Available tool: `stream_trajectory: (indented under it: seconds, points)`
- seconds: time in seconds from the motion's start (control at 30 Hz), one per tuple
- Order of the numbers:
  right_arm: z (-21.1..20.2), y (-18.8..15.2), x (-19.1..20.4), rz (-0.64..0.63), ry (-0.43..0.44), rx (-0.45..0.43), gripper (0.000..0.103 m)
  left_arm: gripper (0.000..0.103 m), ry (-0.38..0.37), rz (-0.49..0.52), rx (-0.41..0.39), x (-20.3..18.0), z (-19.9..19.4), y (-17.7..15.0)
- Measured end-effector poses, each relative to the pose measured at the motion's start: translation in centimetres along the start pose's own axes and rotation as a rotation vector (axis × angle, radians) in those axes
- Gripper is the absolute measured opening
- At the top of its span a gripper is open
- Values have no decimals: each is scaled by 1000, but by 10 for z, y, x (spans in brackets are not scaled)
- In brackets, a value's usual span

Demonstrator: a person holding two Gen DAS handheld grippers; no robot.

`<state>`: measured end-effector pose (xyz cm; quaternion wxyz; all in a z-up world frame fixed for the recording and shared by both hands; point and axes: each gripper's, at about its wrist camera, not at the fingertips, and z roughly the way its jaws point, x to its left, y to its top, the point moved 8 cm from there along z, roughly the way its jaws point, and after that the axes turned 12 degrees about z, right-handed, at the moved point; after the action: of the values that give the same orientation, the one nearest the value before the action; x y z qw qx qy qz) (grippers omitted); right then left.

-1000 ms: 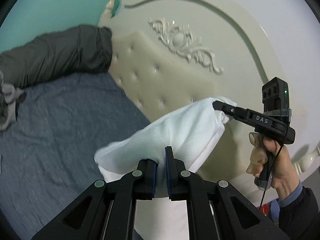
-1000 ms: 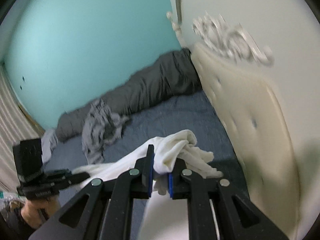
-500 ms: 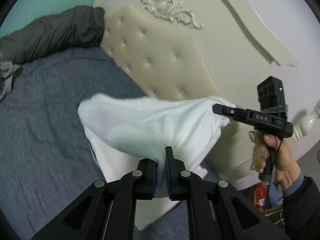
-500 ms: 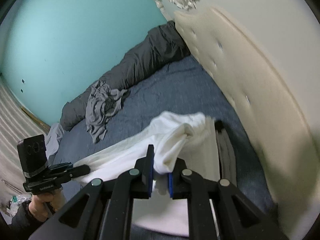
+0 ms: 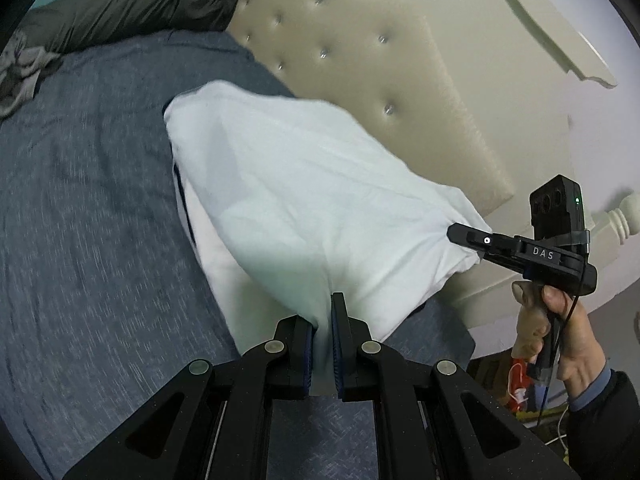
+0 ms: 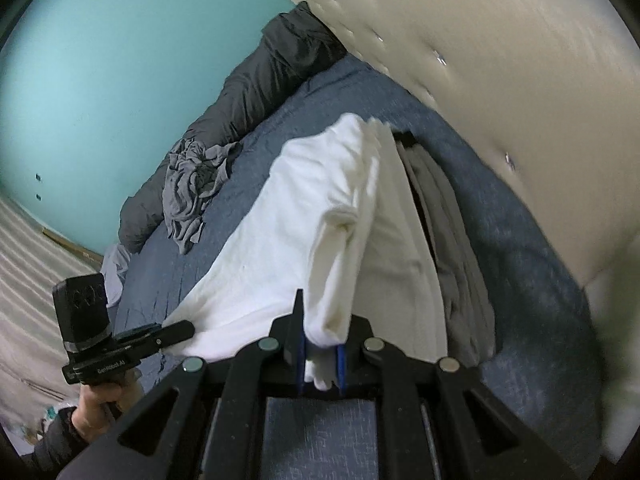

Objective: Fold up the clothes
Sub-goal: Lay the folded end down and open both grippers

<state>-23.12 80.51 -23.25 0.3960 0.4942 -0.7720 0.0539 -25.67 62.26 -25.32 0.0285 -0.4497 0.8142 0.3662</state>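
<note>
Two grippers are clamped on one white garment (image 5: 320, 208), each at a different edge. Left gripper (image 5: 322, 344): jaws nearly closed, white fabric pinched between the blue pads. Right gripper (image 6: 320, 360): same condition, a bunched fold of white cloth held between its pads. Each tool also shows in the other's camera, gripped by a person's hand (image 5: 560, 332) with a dark sleeve at the wrist.

Position, referenced to the cream tufted headboard (image 5: 400, 80): the garment hangs stretched between the two grippers just in front of the headboard, above the blue bedspread (image 5: 88, 220). Whether its far end touches the bedspread cannot be determined. Beneath the garment, closer to the headboard, lies a stack of folded clothes (image 6: 452, 256), white on top with grey layers showing at the side. A crumpled grey garment (image 6: 192, 184) lies well away from the headboard on the bedspread. A dark grey duvet (image 6: 256, 80) runs along the teal wall (image 6: 120, 40), one end butting against the headboard. Both views are slightly blurred.
</note>
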Motion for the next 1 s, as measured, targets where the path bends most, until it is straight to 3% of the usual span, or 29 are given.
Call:
stream_trajectory:
  seconds: [0.37, 0.53, 0.6, 0.7, 0.83, 1.0]
  points:
    - [18, -21, -34, 37, 3, 7, 10, 8, -20, -66, 28, 13, 23, -41]
    - [20, -24, -38, 9, -36, -6, 16, 11, -17, -64, 28, 20, 24, -39]
    - [17, -23, -40, -5, -75, -13, 27, 12, -4, -62, 30, 22, 19, -40]
    - [4, -18, -42, -26, -125, -47, 28, 18, 39, -45, 9, 26, 4, -40]
    - [-22, -4, -40, -49, -160, -141, 28, 18, 55, -50, -57, 30, -14, -24]
    - [-21, 4, -10, -103, -71, -173, 28, 18, 39, -28, -69, 22, -2, -5]
